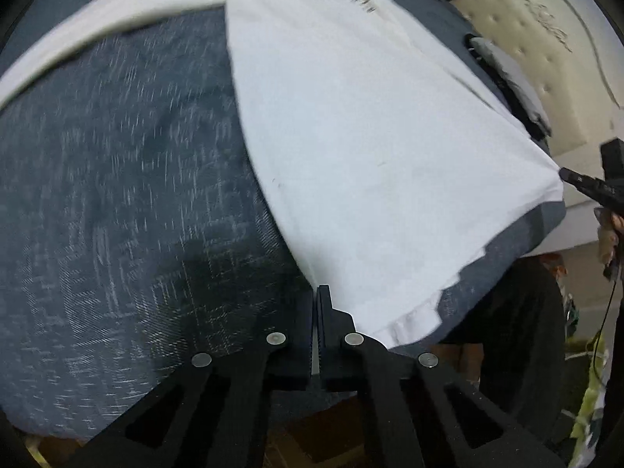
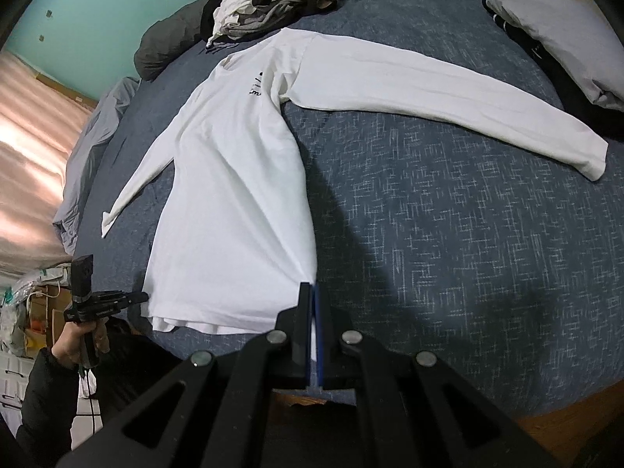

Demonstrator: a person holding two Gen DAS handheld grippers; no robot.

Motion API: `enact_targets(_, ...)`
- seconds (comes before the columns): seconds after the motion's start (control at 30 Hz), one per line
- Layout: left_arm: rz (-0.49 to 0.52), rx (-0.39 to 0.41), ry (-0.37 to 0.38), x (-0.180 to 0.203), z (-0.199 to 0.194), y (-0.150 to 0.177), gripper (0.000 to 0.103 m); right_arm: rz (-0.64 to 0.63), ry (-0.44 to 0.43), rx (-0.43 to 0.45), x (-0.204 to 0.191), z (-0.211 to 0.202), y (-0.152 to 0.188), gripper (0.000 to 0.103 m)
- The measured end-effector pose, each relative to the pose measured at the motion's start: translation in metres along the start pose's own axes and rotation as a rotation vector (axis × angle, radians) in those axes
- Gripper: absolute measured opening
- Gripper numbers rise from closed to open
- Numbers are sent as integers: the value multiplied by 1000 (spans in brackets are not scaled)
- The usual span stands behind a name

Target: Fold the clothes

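While the white long-sleeve shirt (image 2: 234, 179) lies flat on the blue bed (image 2: 448, 234), left gripper (image 1: 316, 300) and right gripper (image 2: 310, 292) jaws each clench a hem corner.

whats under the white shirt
The white long-sleeved shirt lies flat on the blue patterned bedspread, which shows all around it. Whatever lies beneath its body is covered. Both grippers, left and right, pinch its hem corners.

White shirt (image 2: 230, 195) on blue crosshatch-patterned bedspread (image 2: 448, 214).
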State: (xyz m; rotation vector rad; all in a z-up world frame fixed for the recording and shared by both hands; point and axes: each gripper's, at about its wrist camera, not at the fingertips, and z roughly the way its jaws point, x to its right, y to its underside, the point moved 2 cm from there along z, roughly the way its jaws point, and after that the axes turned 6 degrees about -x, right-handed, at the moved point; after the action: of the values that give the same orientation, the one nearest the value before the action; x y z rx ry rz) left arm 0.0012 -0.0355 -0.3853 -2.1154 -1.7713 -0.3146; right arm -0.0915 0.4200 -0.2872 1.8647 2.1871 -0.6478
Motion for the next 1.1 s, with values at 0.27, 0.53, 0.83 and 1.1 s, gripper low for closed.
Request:
enact_targets(0.27,57,192,-20,3,-114,0,1,-35,-41,34,-14,-20,6,1)
enact_targets(0.53,67,235,-70,-3,-151,-13,1,-94,-44,-11,-36,0,20,1)
enact_targets(0.83,-9,142,-77,-24,-80,-10,2,-53,4,-62,-19,43,28,1)
enact_targets(1.1,-44,71,-115,-34,-37,-12,3,-37,28,-68,-7,66,27,1)
